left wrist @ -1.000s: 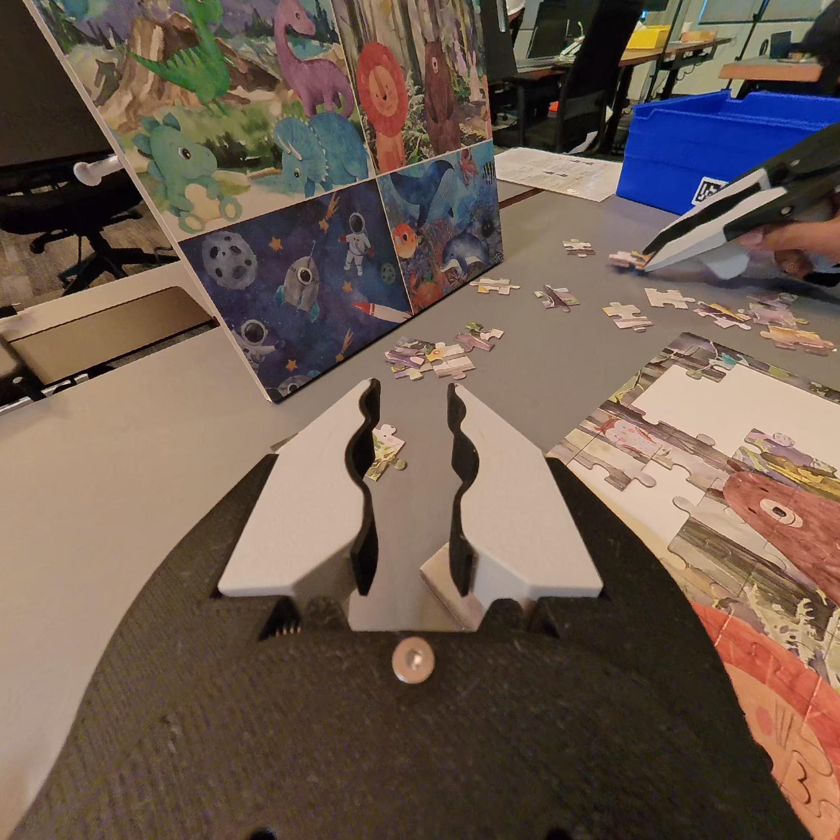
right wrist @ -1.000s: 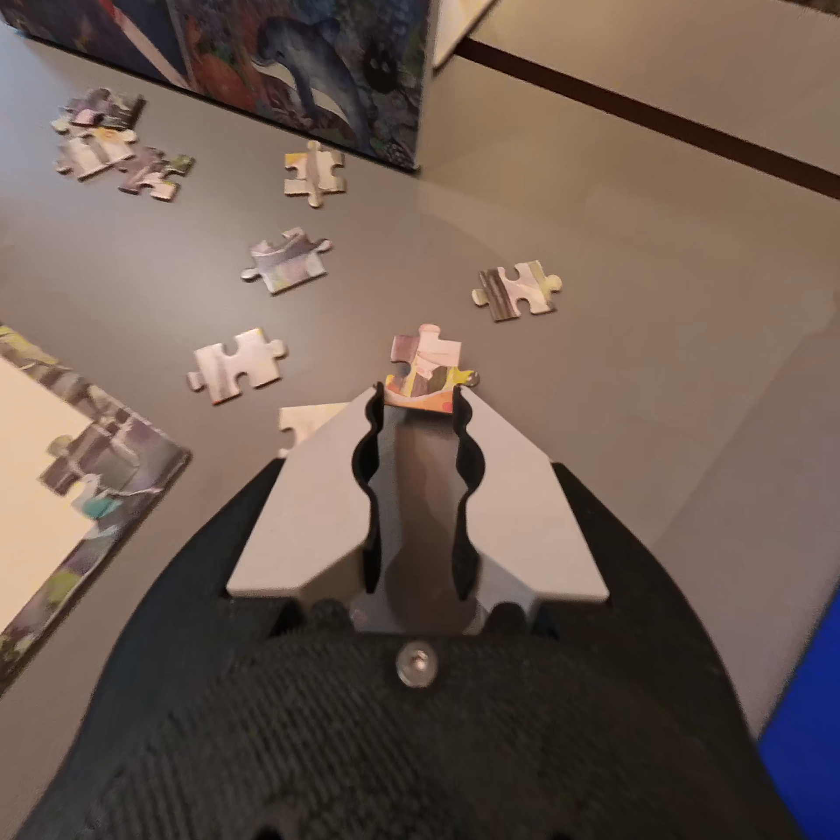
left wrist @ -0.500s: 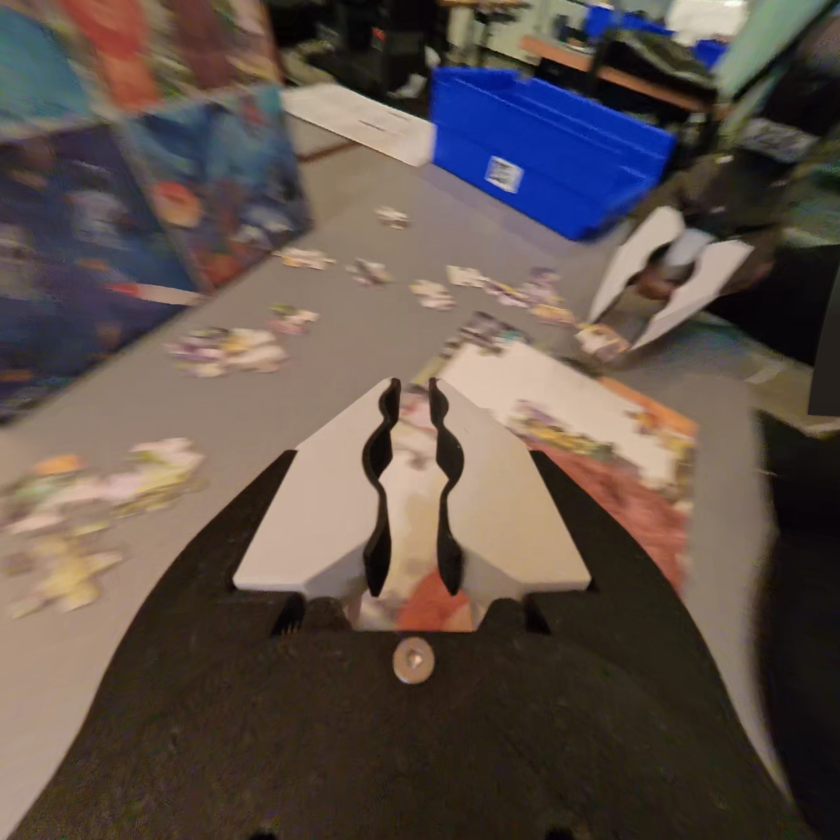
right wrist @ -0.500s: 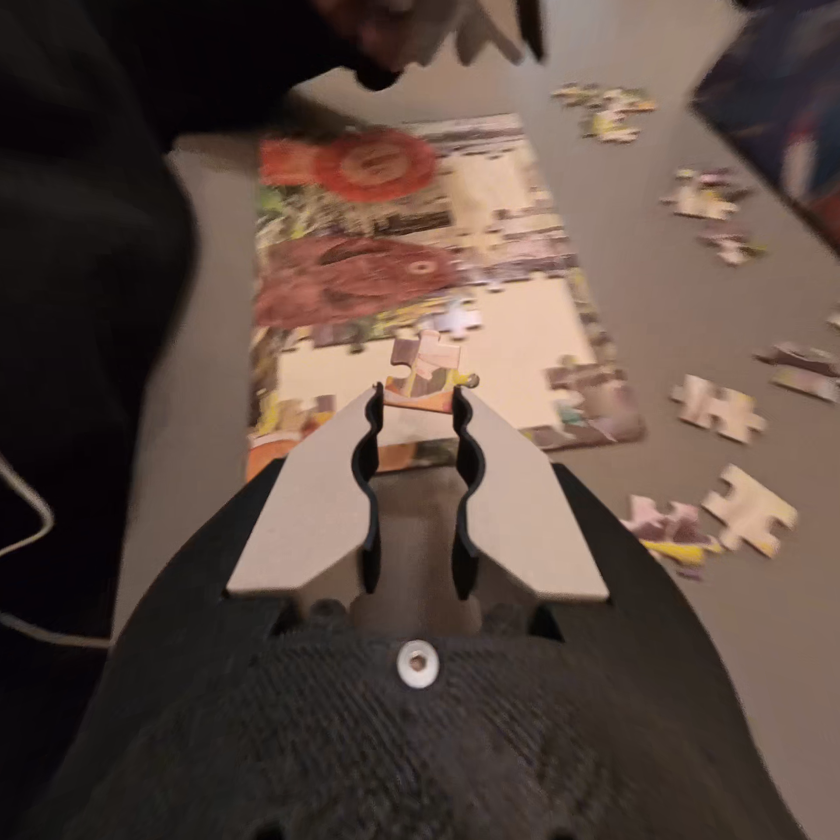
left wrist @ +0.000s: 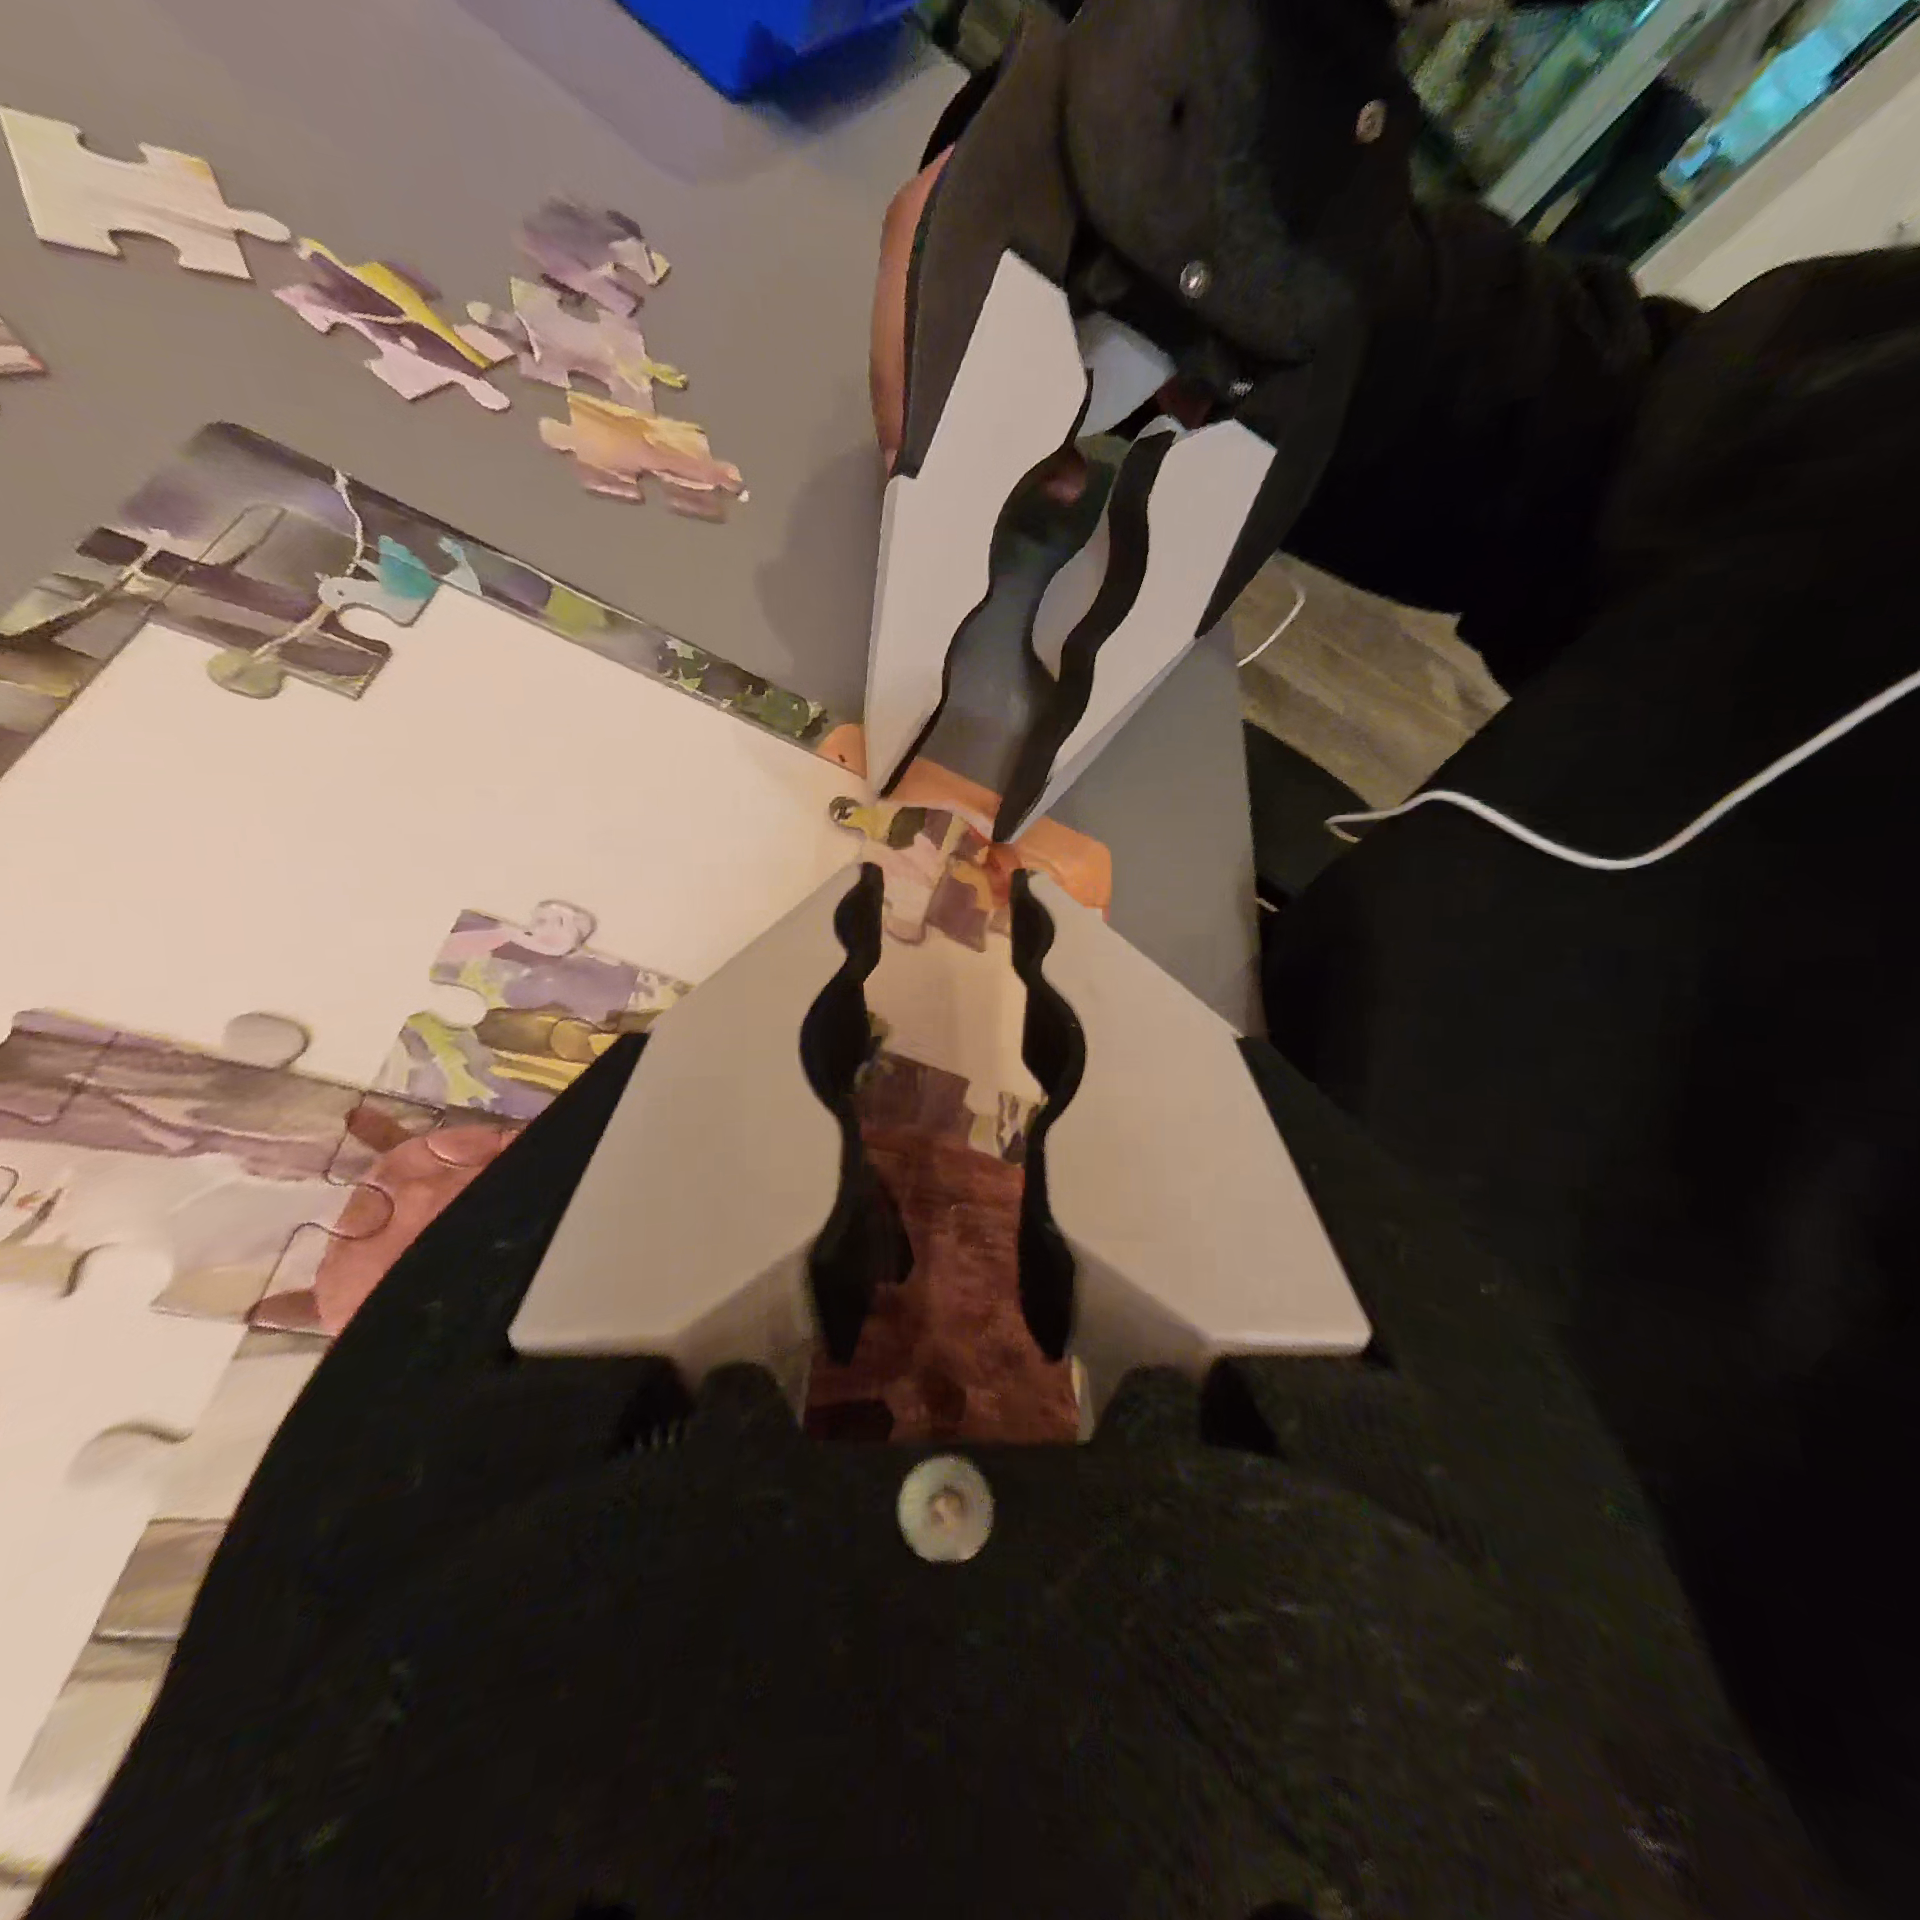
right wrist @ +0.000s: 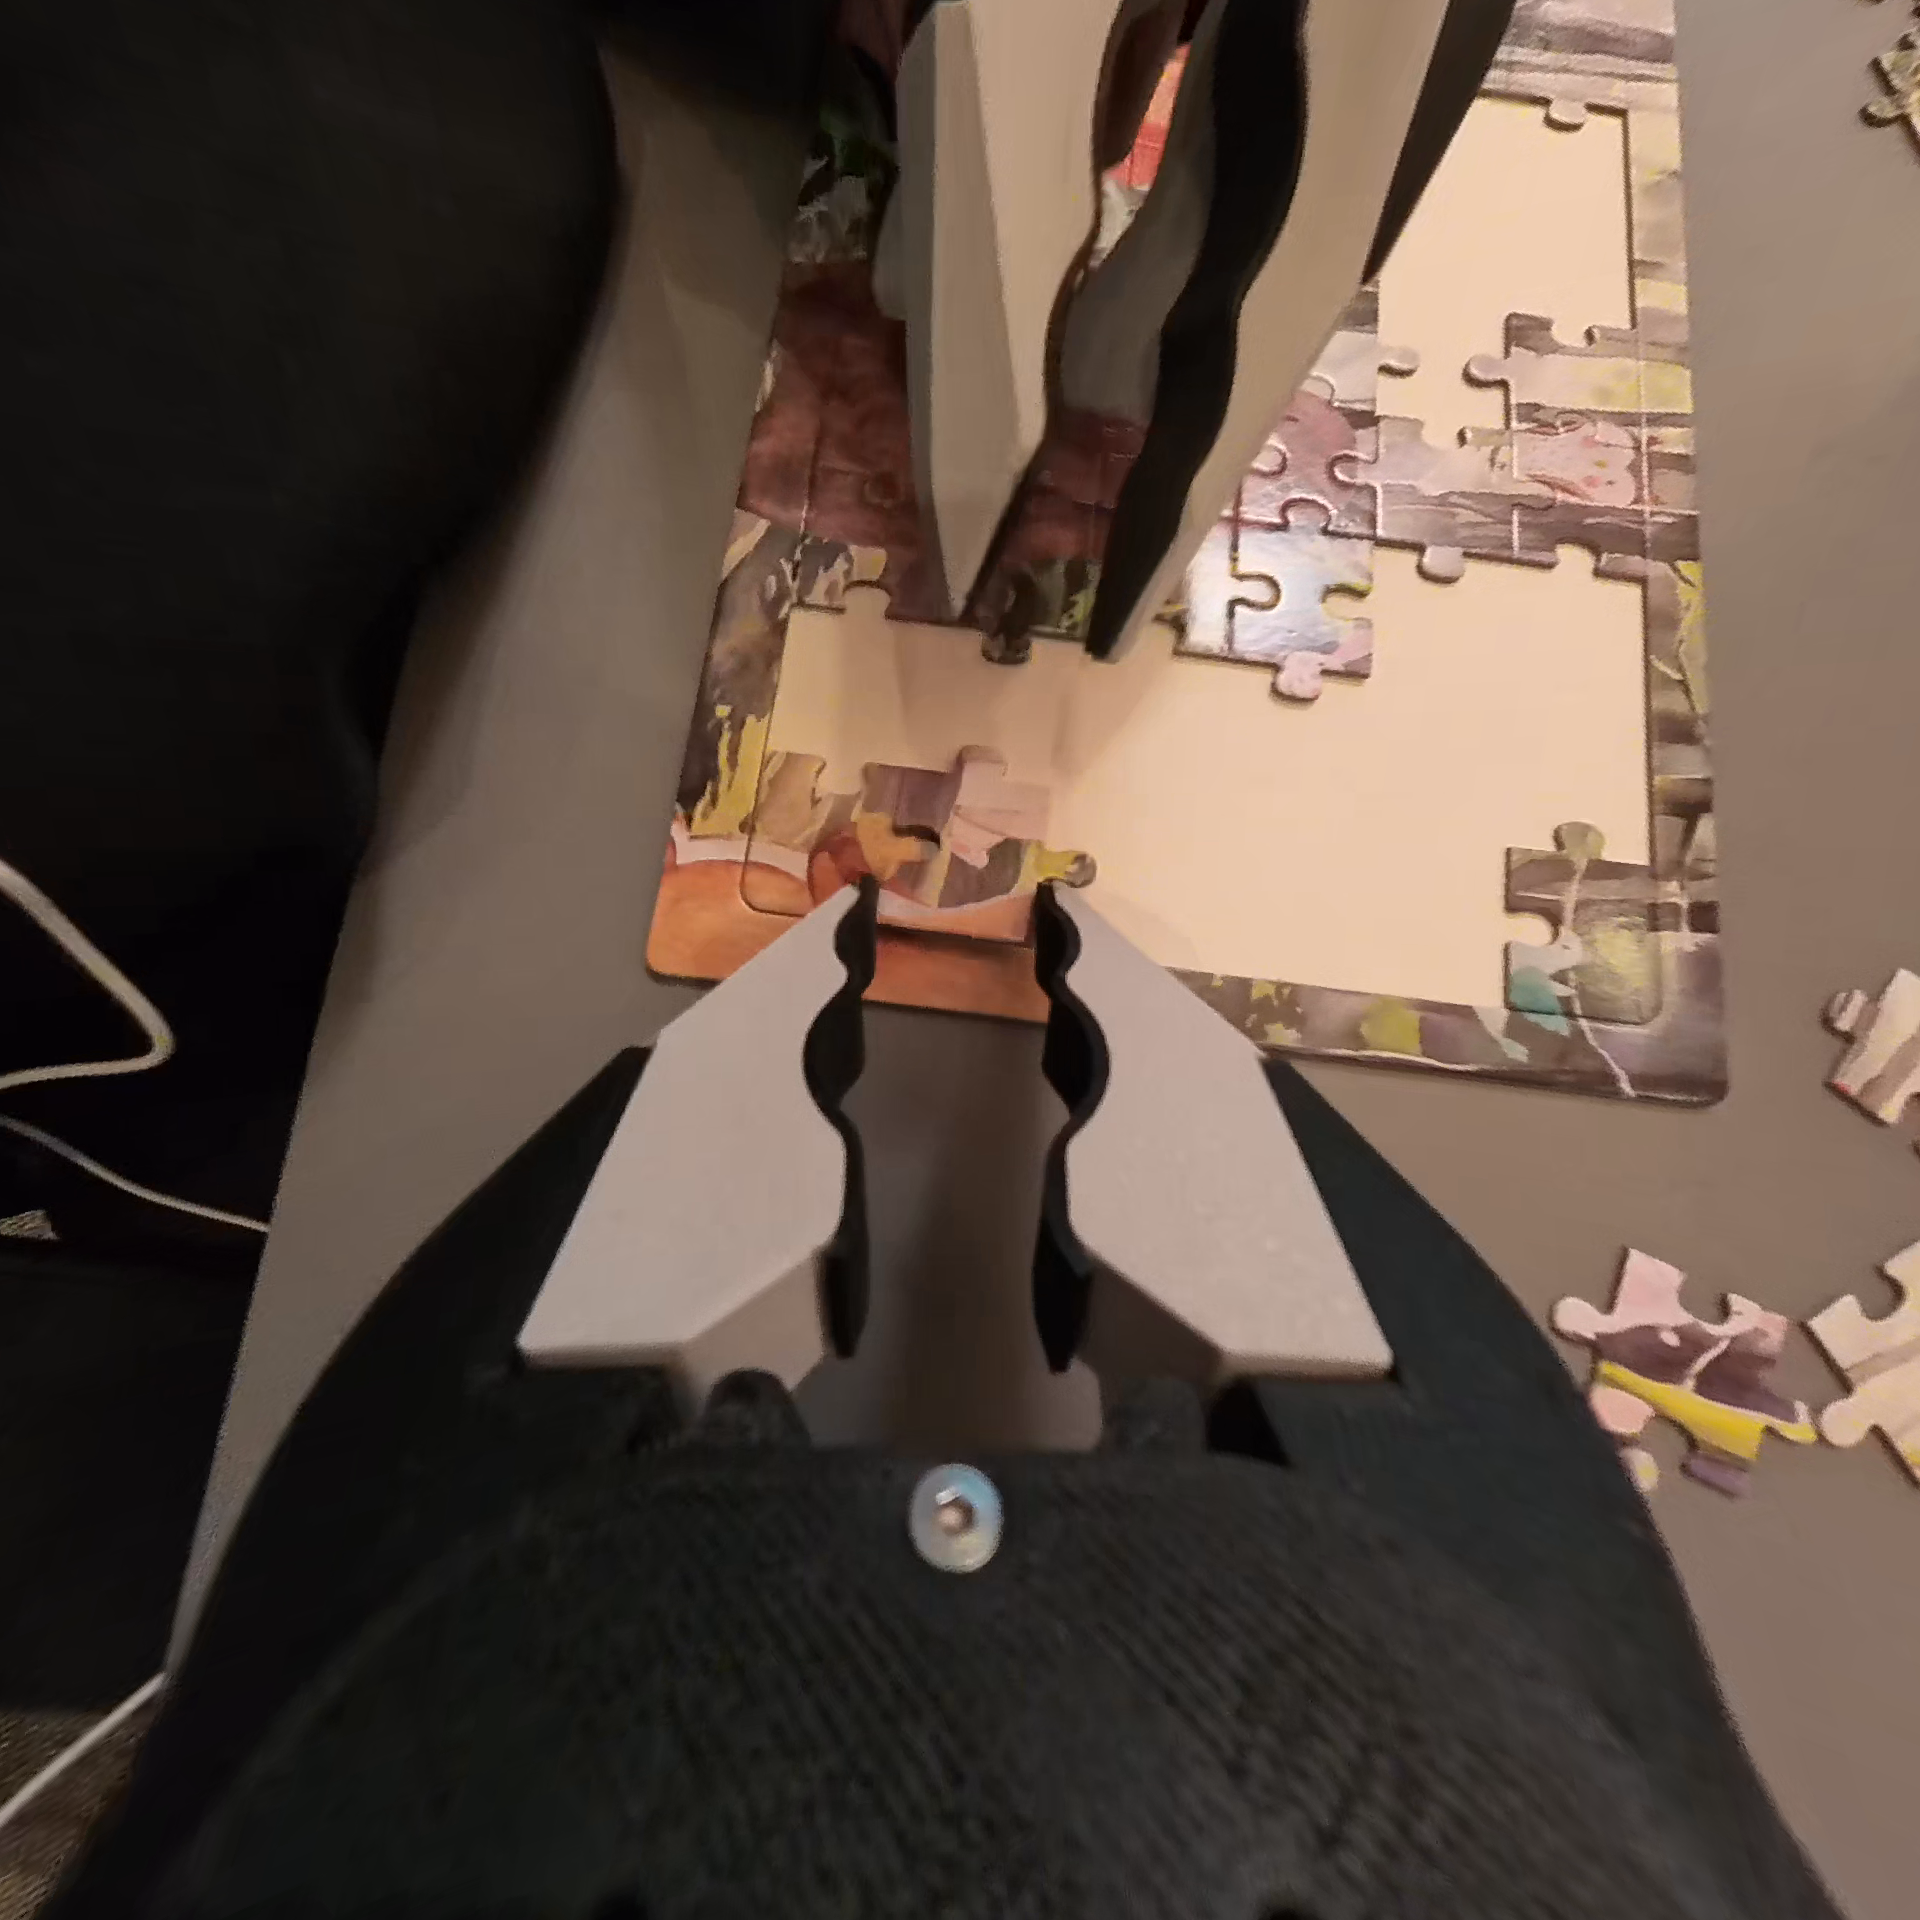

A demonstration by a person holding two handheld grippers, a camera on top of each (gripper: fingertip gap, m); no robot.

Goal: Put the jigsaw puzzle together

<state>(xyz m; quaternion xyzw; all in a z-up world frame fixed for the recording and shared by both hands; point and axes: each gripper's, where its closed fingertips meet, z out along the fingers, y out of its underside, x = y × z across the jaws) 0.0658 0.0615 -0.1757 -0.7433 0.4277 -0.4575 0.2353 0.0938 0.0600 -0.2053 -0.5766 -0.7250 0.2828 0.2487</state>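
Left wrist view: one left gripper (left wrist: 945,883) with white fingers and wavy black pads, a gap between the fingertips, gripping nothing, hovering over one partly assembled jigsaw puzzle in a cream tray (left wrist: 312,831). Facing it, one right gripper (left wrist: 951,800), tips pinching a purple, yellow and orange puzzle piece (left wrist: 925,836) at the tray's orange corner. Four loose purple-and-yellow pieces (left wrist: 582,343) on the grey tabletop (left wrist: 779,260) beyond the tray. Blue bin (left wrist: 769,42) at the top edge; dark sleeve and white cable (left wrist: 1558,842) on the right.

Right wrist view: right gripper (right wrist: 951,883) clamped on that puzzle piece (right wrist: 966,831), which lies in the near left corner of the tray (right wrist: 1299,831). Left gripper (right wrist: 1029,623) overhead, hiding part of the assembled brown area. At least three loose pieces (right wrist: 1694,1371) at the right.
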